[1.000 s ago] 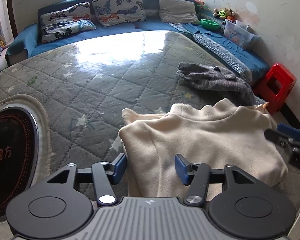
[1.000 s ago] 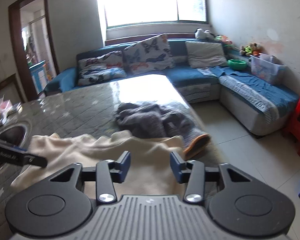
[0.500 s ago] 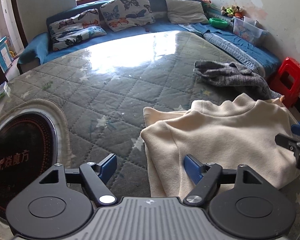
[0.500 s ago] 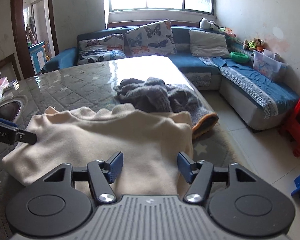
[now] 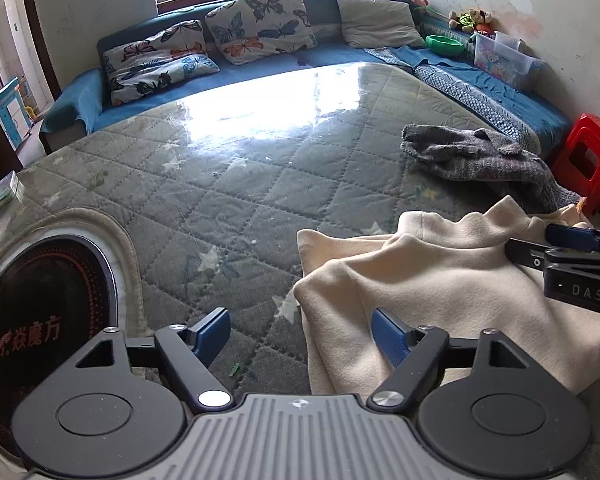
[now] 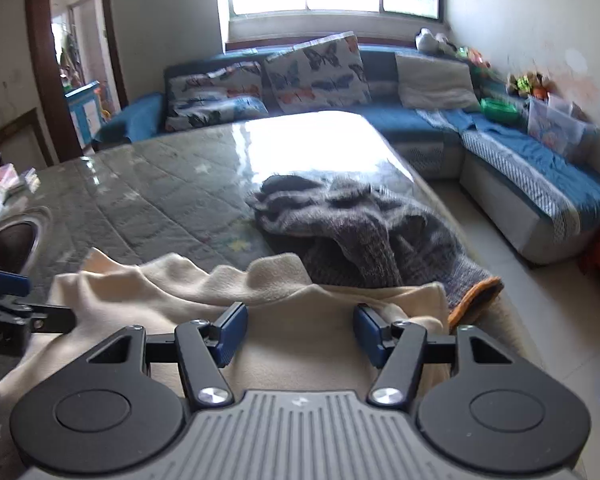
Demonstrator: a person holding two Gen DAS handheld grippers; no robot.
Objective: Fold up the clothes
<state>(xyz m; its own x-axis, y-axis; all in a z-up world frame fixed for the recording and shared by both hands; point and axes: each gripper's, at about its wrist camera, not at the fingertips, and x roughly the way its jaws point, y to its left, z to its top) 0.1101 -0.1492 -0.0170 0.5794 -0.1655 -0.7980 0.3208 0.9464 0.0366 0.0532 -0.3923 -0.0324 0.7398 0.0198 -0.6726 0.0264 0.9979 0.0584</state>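
Since the quilted table [image 5: 228,184] has that glossy cover and the cream sweater [image 5: 440,280] sits in the lower right of the left wrist view, close to the table's right edge, my guess is the big risk is the whole thing sliding toward that edge when a fold gets pulled. The grey knit [image 6: 352,220] is bunched just beyond the collar, touching it in the right wrist view, so it could get dragged along too. Long axis of the sweater runs from the bottom of the frame up toward the sofa, collar pointing away. The left gripper [image 5: 300,334] has its jaws opening wide, straddling the sweater's left edge without pinching it. The right gripper [image 6: 300,330] stands apart over the cloth, not gripping anything.
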